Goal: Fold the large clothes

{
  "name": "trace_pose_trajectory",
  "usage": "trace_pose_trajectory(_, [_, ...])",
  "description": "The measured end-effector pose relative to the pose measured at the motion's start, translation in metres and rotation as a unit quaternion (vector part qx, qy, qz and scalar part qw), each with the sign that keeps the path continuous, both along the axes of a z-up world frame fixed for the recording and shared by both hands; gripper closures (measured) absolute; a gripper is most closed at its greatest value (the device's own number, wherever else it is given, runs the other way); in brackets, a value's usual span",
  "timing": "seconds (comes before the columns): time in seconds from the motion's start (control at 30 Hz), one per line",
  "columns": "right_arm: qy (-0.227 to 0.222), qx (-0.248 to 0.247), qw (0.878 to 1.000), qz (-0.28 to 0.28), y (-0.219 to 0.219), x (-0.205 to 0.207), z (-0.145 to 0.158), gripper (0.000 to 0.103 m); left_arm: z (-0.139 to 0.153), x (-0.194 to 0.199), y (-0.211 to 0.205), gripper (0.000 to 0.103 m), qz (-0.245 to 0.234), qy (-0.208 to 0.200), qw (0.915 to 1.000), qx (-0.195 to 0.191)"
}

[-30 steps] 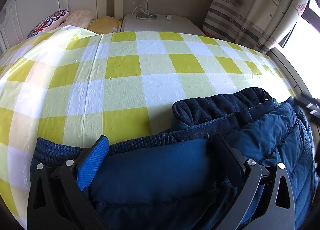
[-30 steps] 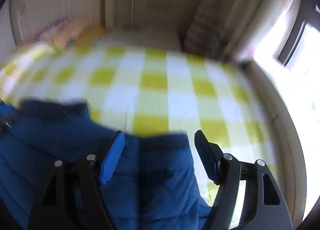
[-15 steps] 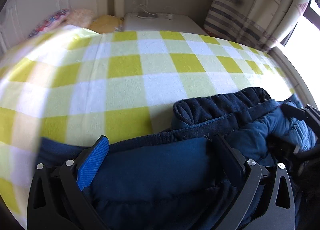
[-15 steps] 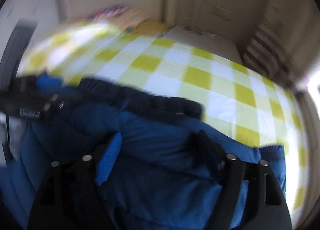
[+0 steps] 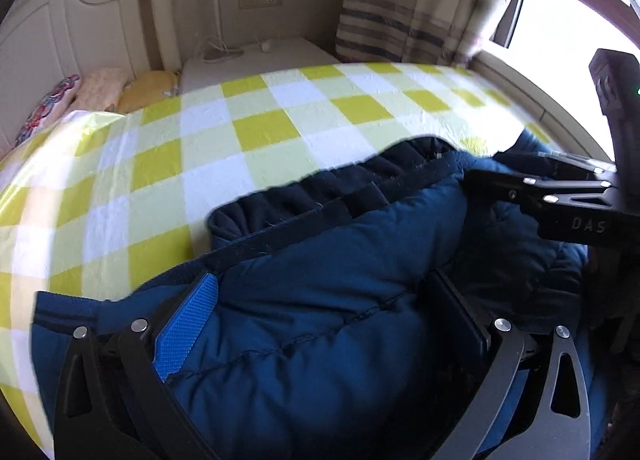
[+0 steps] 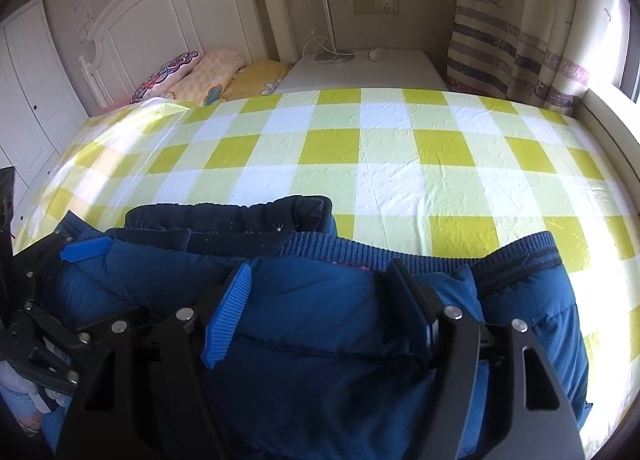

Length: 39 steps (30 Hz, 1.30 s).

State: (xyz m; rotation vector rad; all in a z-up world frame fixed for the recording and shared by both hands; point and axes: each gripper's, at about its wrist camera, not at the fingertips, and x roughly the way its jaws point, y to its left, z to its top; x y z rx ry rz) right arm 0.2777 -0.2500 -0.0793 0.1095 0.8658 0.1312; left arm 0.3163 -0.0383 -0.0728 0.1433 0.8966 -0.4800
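**Blue jacket on the checked bed, both grippers over it**

The left wrist view shows the right gripper (image 5: 520,190) from the side, reaching in from the right edge over the jacket (image 5: 320,320), its black frame stamped with letters; the window (image 5: 560,12) glares behind it. The right wrist view gives what the left does not: the whole white headboard (image 6: 168,12), a white wardrobe door (image 6: 28,92) at far left, and the ribbed knit hem (image 6: 516,252) of the jacket at right. It also catches the left gripper (image 6: 80,256) at its left edge, one blue pad showing over the fabric.

Both views show three pillows (image 6: 208,76) against the headboard, a white nightstand (image 6: 360,68) with a cable and a lamp base, a wall socket (image 6: 376,4), and a striped curtain (image 6: 516,28).

The jacket is a puffy quilted blue garment with stitched seams, a dark fleecy collar (image 5: 332,192) bunched in soft ridges, lying on the near part of the bed. The cover (image 6: 360,164) is a smooth, slightly crinkled sheet of yellow, pale green and white squares.

The left gripper (image 5: 328,312) stands with its fingers wide apart, the blue ridged pad at left and the black one at right, quilted fabric bulging up between them; the pads appear to touch the cloth but do not pinch it. The right gripper (image 6: 324,312) likewise has its fingers well spread, set down on the jacket near the hem, with padding filling the gap and nothing clamped.
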Motion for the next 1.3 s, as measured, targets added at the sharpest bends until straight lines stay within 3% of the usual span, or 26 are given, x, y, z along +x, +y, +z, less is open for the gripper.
trace_pose_trajectory(0.1, [-0.010,-0.026,1.000,0.000,-0.001,-0.014,0.016,0.032,0.017,-0.002,0.027,0.004,0.067,-0.040,0.9968,0.015])
trace_pose_trajectory(0.13, [-0.025,-0.045,0.999,0.002,-0.002,-0.023,0.023,0.025,0.017,-0.001,0.041,0.004,0.103,-0.048,0.9928,0.037])
trace_pose_trajectory(0.2, [-0.039,-0.089,0.995,-0.005,-0.013,-0.038,0.030,0.017,0.002,0.008,0.065,0.004,0.146,-0.019,0.9873,0.060])
trace_pose_trajectory(0.27, [-0.002,-0.113,0.993,-0.021,-0.034,-0.034,0.010,0.014,-0.013,0.016,0.089,0.004,0.156,0.040,0.9870,0.010])
trace_pose_trajectory(0.3, [0.016,-0.101,0.994,-0.030,-0.046,-0.030,-0.002,0.012,-0.014,0.019,0.097,0.004,0.163,0.049,0.9852,-0.020])
trace_pose_trajectory(0.33, [0.025,-0.032,0.999,-0.035,-0.065,-0.026,-0.012,0.012,-0.013,0.020,0.097,0.004,0.168,0.048,0.9844,-0.023])
trace_pose_trajectory(0.4, [0.026,-0.004,0.999,-0.038,-0.075,-0.025,-0.012,0.012,-0.015,0.019,0.084,0.004,0.168,0.036,0.9851,0.016])
trace_pose_trajectory(0.5, [0.015,-0.060,0.997,-0.044,-0.060,-0.032,-0.003,0.017,-0.008,0.012,0.080,0.004,0.172,0.016,0.9844,0.034])
trace_pose_trajectory(0.57, [-0.026,-0.087,0.995,-0.034,-0.042,-0.052,0.018,0.018,0.012,-0.007,0.081,0.005,0.193,-0.014,0.9804,0.035])
trace_pose_trajectory(0.67, [-0.061,-0.097,0.992,0.050,0.000,-0.085,0.043,0.017,0.043,-0.041,0.066,0.004,0.150,-0.049,0.9875,0.003])
trace_pose_trajectory(0.73, [-0.044,-0.132,0.982,0.126,0.039,-0.101,0.038,0.015,0.049,-0.062,0.043,0.004,0.113,-0.064,0.9915,0.016])
trace_pose_trajectory(0.8, [-0.011,-0.174,0.968,0.181,0.067,-0.111,0.015,0.014,0.031,-0.077,0.012,0.004,0.067,-0.051,0.9950,0.054])
trace_pose_trajectory(0.83, [-0.010,-0.206,0.962,0.179,0.077,-0.112,-0.002,0.012,0.011,-0.079,-0.001,0.004,0.052,-0.032,0.9946,0.084])
trace_pose_trajectory(0.87, [-0.017,-0.193,0.966,0.168,0.075,-0.110,-0.007,0.010,-0.004,-0.078,-0.007,0.004,0.049,-0.024,0.9931,0.104])
trace_pose_trajectory(0.9, [-0.010,-0.176,0.971,0.164,0.071,-0.105,-0.010,0.009,-0.011,-0.077,-0.003,0.004,0.053,-0.032,0.9943,0.087])
trace_pose_trajectory(0.97, [0.004,-0.139,0.978,0.156,0.057,-0.096,-0.010,0.008,-0.010,-0.067,0.009,0.004,0.058,-0.001,0.9972,0.048])
trace_pose_trajectory(1.03, [-0.006,-0.138,0.980,0.141,0.049,-0.098,-0.005,0.009,-0.007,-0.066,0.021,0.004,0.079,0.004,0.9961,0.040])
trace_pose_trajectory(1.13, [-0.031,-0.146,0.985,0.091,0.027,-0.113,0.007,0.009,0.012,-0.086,0.052,0.004,0.131,-0.038,0.9900,0.038])
trace_pose_trajectory(1.2, [-0.045,-0.125,0.990,0.054,0.001,-0.125,0.015,0.009,0.019,-0.102,0.082,0.004,0.175,-0.058,0.9824,0.030])
trace_pose_trajectory(1.3, [-0.025,-0.104,0.994,0.011,-0.037,-0.129,0.004,0.008,0.001,-0.099,0.125,0.004,0.229,-0.025,0.9729,0.016])
